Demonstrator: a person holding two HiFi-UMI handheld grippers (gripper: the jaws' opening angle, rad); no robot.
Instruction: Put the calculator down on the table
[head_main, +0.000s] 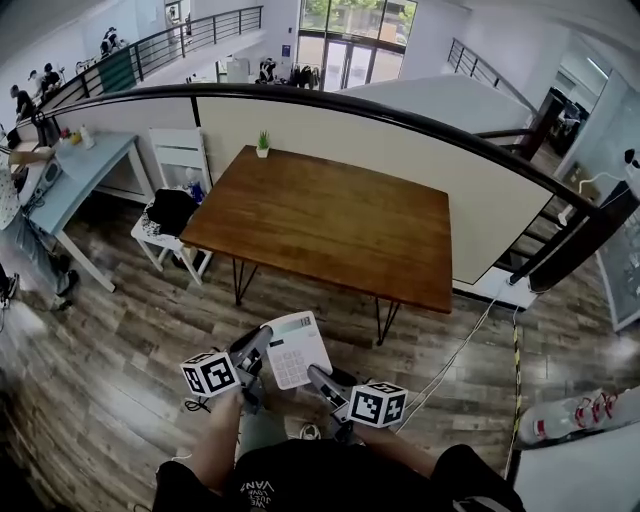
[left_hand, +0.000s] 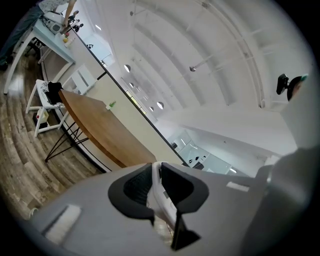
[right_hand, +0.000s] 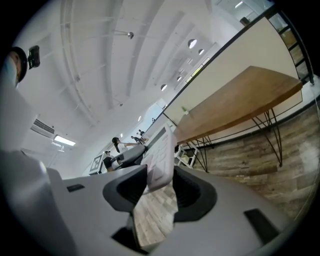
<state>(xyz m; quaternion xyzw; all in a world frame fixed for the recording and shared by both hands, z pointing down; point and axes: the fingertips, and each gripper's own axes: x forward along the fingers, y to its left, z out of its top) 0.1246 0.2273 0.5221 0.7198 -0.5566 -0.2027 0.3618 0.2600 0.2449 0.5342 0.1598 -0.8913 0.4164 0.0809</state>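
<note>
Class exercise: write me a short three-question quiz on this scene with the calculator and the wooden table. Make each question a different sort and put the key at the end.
1. True or false: the calculator already lies on the wooden table.
2. What stands at the table's far edge? A. a small potted plant; B. a laptop; C. a mug.
3. Which has the calculator between its jaws: the left gripper, the right gripper, or both?
Key: 1. False; it is held up over the floor, short of the table. 2. A. 3. Both.
</note>
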